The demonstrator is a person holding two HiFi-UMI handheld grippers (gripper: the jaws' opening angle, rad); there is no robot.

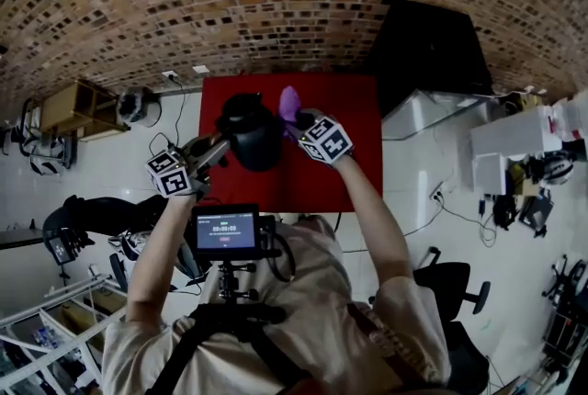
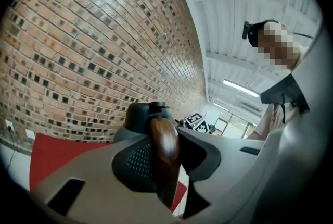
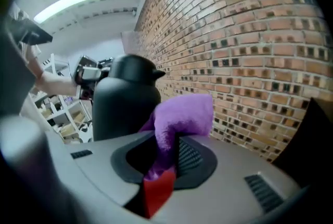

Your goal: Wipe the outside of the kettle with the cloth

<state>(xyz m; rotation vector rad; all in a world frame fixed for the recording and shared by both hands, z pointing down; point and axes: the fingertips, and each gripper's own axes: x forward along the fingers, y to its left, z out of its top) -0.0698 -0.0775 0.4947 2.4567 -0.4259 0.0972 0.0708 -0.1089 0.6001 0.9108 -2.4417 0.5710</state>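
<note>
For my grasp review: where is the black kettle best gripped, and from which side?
By its brown wooden handle, from the side opposite the spout: it is narrow enough for the jaws and leaves the kettle body free for the cloth.

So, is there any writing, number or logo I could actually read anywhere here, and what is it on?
Nothing reads clearly.
Small screen at the person's chest: a row of digits, too small to read.
Shirt print: too blurred to read.
Marker cubes: black-and-white squares only, no letters.
Kettle and cloth: no print visible.
</note>
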